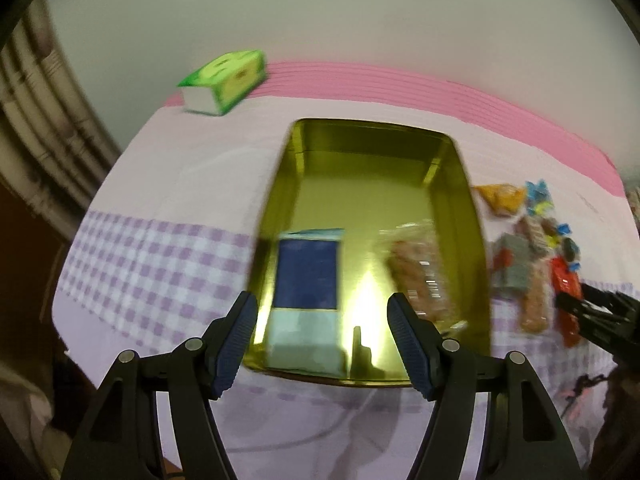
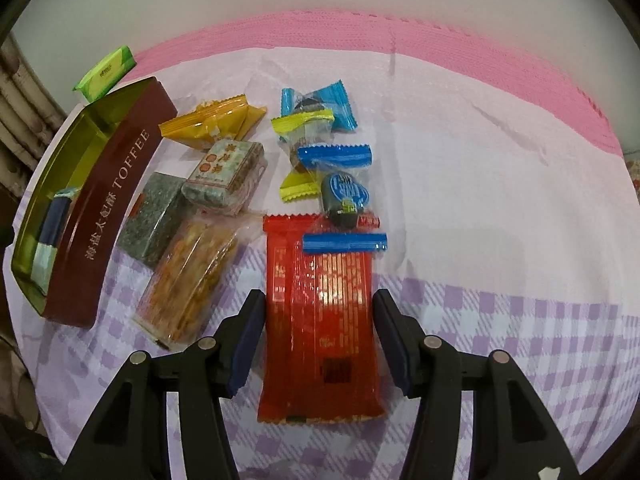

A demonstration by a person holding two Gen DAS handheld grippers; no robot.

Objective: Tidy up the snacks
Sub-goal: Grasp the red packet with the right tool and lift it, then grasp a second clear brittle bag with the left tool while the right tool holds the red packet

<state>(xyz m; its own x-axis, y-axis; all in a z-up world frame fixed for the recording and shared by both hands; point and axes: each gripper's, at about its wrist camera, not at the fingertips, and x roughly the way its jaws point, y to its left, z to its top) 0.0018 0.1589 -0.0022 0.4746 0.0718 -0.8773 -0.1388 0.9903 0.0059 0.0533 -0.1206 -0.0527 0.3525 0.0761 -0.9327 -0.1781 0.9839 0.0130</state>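
In the left wrist view, the left hand-held gripper (image 1: 322,344) is seen released, its jaws wide apart with nothing between them, hanging over the near end of a gold-lined tin (image 1: 460,184). The tin's long axis runs away from the camera on the tabletop (image 1: 168,184). A blue box (image 1: 307,276) lies in the tin's near left part, its long axis along the tin's, and a clear packet (image 1: 420,276) lies beside it at the right wall; the far half of the tin is bare. A green pack (image 1: 224,80) stands well apart at the far left edge, and the writing on it is too blurred to be read. Loose snacks are seen to the right of the tin, with the right hand-held gripper (image 1: 592,312) above them. In the right wrist view, the right hand-held gripper (image 2: 319,332) is seen straddling a red packet (image 2: 320,320), its pads just beside the packet's long edges with no press visible. The packet's long axis points away from the camera; its gold print is illegible. "TOFFEE" is read on the tin's maroon side, after Chinese characters. Wide bare cloth lies to the right.
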